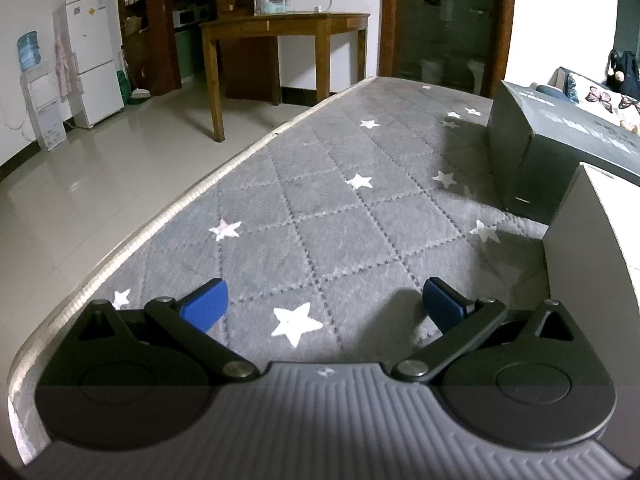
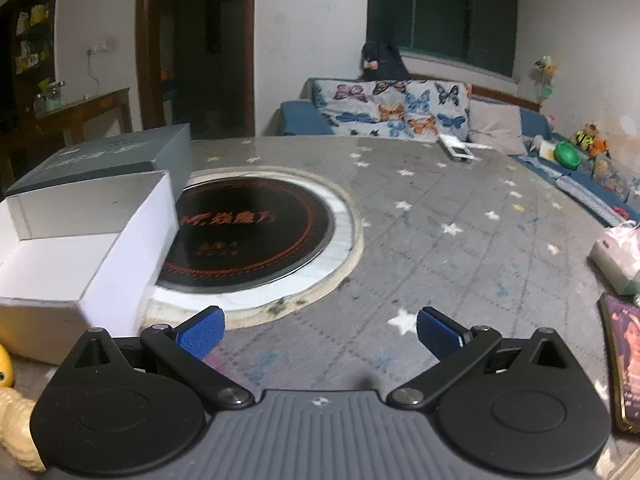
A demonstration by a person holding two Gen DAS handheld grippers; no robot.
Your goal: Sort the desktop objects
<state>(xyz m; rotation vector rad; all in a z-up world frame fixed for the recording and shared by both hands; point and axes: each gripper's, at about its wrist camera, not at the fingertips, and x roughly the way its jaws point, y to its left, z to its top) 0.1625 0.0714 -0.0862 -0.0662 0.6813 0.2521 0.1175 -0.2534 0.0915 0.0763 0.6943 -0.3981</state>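
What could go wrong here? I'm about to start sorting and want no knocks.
1. The white box overlaps the round cooktop and sits against the dark box; pushing one may well shift the other.
2. The phone lies at the right edge of the right wrist view, beside the right gripper, so a sideways sweep could hit it.
3. The left gripper hovers near the table edge; things nudged there might fall.

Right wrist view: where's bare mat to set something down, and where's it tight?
Free: the starred mat between the round hob and the tissue pack, and the strip ahead of the right hand-held gripper. Crowded: the left side, where the white box overlaps the hob's edge with the grey box behind.
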